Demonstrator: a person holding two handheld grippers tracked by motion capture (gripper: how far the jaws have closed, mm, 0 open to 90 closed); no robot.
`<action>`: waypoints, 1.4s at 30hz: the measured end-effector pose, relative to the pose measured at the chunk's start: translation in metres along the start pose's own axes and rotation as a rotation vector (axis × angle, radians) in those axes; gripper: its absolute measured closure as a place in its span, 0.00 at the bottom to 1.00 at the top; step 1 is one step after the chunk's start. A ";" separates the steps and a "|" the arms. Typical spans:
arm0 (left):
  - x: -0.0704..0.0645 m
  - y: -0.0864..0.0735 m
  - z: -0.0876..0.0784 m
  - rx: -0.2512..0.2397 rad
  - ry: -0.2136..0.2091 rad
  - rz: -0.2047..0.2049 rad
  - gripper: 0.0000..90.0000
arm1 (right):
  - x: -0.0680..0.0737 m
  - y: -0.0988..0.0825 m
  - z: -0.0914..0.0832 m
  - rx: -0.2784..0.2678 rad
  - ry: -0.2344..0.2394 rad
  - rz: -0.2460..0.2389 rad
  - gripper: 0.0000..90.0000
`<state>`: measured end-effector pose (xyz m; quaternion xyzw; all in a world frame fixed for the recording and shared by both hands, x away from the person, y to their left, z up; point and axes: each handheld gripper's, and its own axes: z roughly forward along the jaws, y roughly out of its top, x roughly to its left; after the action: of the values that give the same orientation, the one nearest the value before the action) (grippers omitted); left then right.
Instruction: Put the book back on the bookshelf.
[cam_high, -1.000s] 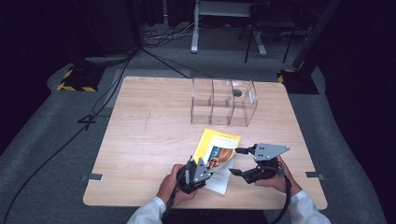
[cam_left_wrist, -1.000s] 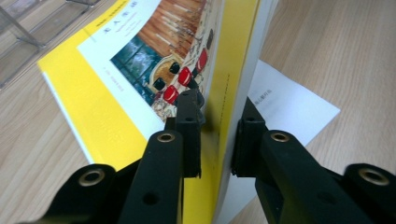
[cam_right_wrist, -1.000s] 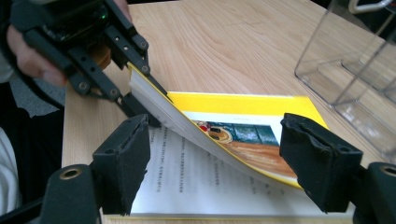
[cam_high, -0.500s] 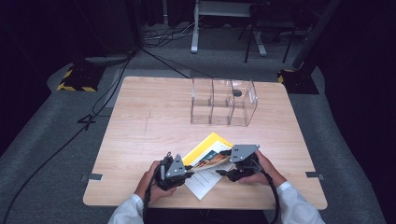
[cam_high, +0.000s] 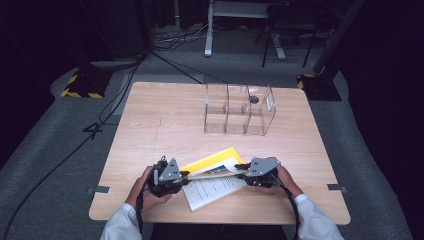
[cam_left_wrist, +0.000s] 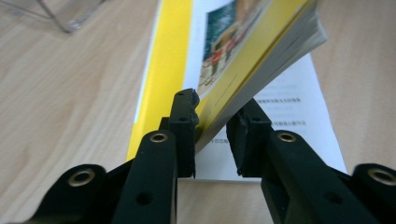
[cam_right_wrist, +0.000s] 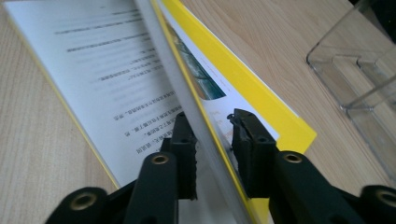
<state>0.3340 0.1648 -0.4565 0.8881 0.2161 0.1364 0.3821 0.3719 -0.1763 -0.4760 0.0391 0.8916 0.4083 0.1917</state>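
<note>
At the table's near edge the yellow-covered book lies open, now spread wider than half a second ago. The left tool and the right tool each straddle the lifted pages, jaws apart, not visibly clamped. Farther back stands the clear divided box, unmoved.

Left tool and right tool face each other — jaws parted.
</note>
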 end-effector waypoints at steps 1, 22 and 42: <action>0.005 -0.001 0.000 0.005 0.012 -0.008 0.78 | 0.002 0.002 0.001 0.002 -0.002 -0.011 0.84; -0.033 0.026 0.026 0.112 0.156 0.046 0.74 | 0.013 0.021 0.009 0.076 -0.024 -0.089 0.86; 0.011 -0.001 0.007 0.007 0.065 -0.048 0.73 | -0.007 0.010 0.001 -0.093 0.064 0.003 0.89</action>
<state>0.3456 0.1665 -0.4613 0.8791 0.2501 0.1552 0.3750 0.3781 -0.1705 -0.4668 0.0186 0.8774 0.4504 0.1642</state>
